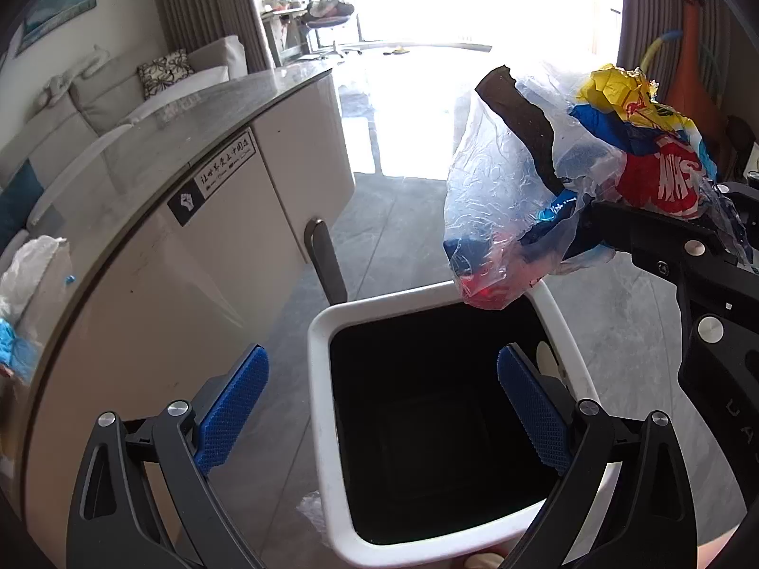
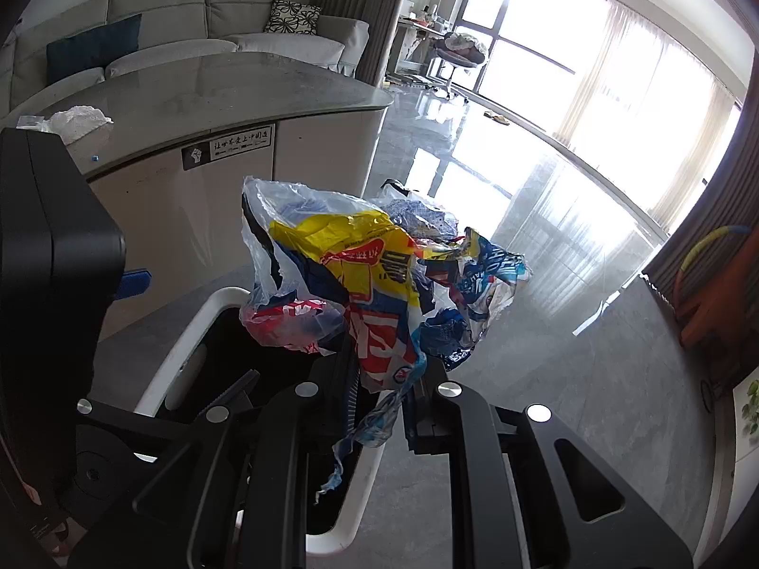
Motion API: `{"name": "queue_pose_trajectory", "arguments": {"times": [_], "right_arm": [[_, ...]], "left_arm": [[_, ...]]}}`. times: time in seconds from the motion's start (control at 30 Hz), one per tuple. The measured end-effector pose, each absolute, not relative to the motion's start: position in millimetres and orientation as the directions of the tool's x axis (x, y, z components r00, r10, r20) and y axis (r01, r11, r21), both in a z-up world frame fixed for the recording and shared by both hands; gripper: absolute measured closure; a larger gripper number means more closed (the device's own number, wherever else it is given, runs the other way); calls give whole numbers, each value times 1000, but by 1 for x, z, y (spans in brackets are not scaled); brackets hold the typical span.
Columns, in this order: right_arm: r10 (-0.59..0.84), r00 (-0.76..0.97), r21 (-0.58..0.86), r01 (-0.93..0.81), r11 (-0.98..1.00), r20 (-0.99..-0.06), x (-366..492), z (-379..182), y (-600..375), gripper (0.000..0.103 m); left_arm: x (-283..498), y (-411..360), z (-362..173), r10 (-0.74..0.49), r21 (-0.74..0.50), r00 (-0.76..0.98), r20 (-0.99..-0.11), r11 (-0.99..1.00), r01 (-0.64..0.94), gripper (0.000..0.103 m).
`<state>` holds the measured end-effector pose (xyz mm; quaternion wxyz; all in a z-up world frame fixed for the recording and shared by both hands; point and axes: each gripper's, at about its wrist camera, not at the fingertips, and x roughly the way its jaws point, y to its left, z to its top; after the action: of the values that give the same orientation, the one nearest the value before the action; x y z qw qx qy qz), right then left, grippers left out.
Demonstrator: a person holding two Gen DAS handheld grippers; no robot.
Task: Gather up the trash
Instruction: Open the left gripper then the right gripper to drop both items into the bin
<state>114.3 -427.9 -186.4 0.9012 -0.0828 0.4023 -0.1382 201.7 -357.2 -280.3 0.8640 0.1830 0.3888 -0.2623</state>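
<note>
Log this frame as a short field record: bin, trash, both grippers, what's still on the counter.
bin: white trash bin, open top, dark inside, on the floor beside the counter
trash: crumpled bundle of plastic wrappers, yellow, red, blue and clear, hanging above the bin's rim
right gripper: right gripper shut on the bundle's lower end
left gripper: left gripper open, nothing between its blue pads, aimed into the bin
counter: crumpled white plastic still lying on top
status: bundle not yet dropped
</note>
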Motion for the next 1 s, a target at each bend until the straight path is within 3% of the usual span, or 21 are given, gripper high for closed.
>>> {"name": "queue_pose_trajectory", "arguments": {"times": [0.6,1.0], "right_arm": [[-285,586,-252,139,958,-759,136,-189,-442,86],[-197,459,-217,10,976,-866,168,-217,-458,85]], "left_arm": [[202,-326,-257,-278,129,620,-734,839,529,6],[207,-319,-242,-279,113,638,-717,858,502,6]]}}
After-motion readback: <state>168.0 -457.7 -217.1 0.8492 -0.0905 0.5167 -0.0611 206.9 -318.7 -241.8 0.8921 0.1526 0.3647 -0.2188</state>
